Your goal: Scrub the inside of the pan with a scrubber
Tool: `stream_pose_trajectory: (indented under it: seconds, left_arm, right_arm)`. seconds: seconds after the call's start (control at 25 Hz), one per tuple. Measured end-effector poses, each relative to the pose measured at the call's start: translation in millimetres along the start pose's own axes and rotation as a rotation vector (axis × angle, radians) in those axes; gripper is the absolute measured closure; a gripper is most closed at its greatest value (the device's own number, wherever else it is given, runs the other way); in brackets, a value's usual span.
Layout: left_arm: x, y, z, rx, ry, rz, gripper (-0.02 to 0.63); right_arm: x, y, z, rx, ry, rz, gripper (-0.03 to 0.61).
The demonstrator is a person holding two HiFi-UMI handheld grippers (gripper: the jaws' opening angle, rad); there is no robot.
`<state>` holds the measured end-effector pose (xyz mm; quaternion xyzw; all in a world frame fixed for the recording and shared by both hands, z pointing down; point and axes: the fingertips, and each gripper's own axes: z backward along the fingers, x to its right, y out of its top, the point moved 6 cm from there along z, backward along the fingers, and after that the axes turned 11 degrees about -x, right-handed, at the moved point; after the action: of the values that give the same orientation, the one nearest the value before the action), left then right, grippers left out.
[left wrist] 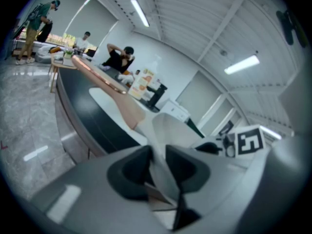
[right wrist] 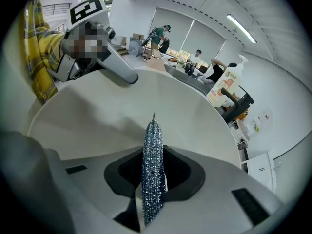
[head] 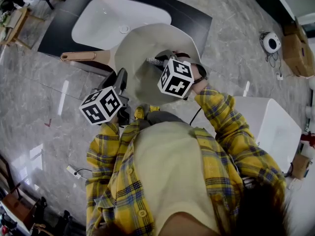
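The cream pan (head: 147,48) is held tilted above the dark counter, its pale copper-toned handle (head: 81,56) pointing left. My left gripper (head: 120,82) is shut on the pan's near rim (left wrist: 163,172), which runs up between the two black pads. My right gripper (head: 158,63) reaches into the pan and is shut on a glittery blue-silver scrubber (right wrist: 152,165). The scrubber's tip stands just in front of the pan's inner wall (right wrist: 112,116); whether it touches I cannot tell. The left gripper (right wrist: 105,57) shows at the pan's far rim in the right gripper view.
A white sink basin (head: 113,18) is set into the dark counter (head: 192,18) behind the pan. A pump bottle (right wrist: 225,89) and a dark faucet (right wrist: 236,106) stand on the counter. A white bin (head: 275,127) is at my right. Several people sit in the background.
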<state>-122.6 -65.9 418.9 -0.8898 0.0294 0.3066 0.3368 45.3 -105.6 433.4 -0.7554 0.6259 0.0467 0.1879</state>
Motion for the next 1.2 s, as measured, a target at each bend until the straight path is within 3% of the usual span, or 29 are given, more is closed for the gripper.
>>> stream_pose_trajectory:
  seconds: [0.56,0.88,1.2]
  left_arm:
    - [-0.2,1.6,-0.8,-0.005,-0.018,-0.002,0.508]
    - [1.2,0.6,-1.0,-0.004,-0.021,-0.005,0.508]
    - [0.3,1.4,-0.7,-0.007,-0.016,-0.015,0.508]
  right_arm:
    - [-27.4,10.5,12.8,0.024,0.209,0.041,0.495]
    - [-49.2,15.0,20.5,0.033,0.383,0.076,0.495]
    - [-57.7,18.1,25.4,0.041,0.472,0.082,0.495]
